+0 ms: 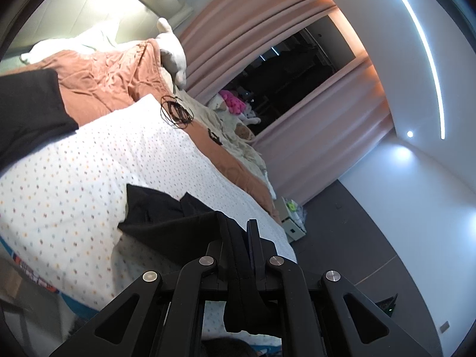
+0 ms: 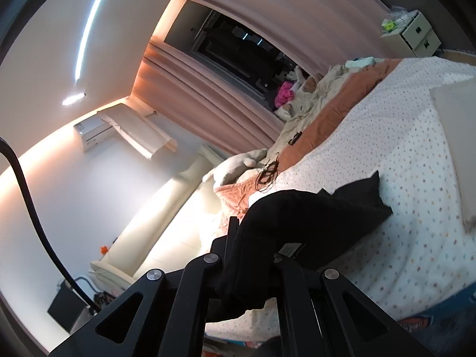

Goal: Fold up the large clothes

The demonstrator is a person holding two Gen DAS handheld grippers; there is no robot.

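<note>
A black garment (image 1: 166, 220) lies partly on a bed with a white dotted sheet (image 1: 74, 184). My left gripper (image 1: 241, 232) is shut on one edge of the black garment, which hangs down between the fingers. In the right wrist view the same garment (image 2: 312, 217) drapes over my right gripper (image 2: 250, 232), which is shut on another edge; cloth hides the right finger. Both grippers hold the garment lifted above the near side of the bed. A black patch (image 1: 26, 113) at the left is more of the garment or a sleeve.
An orange blanket (image 1: 104, 71), a white plush toy (image 1: 172, 47) and a coil of black cable (image 1: 175, 113) lie at the head of the bed. Cream bedding and toys (image 1: 235, 125) sit by pink curtains (image 1: 312, 136). A small drawer unit (image 1: 293, 223) stands on the floor.
</note>
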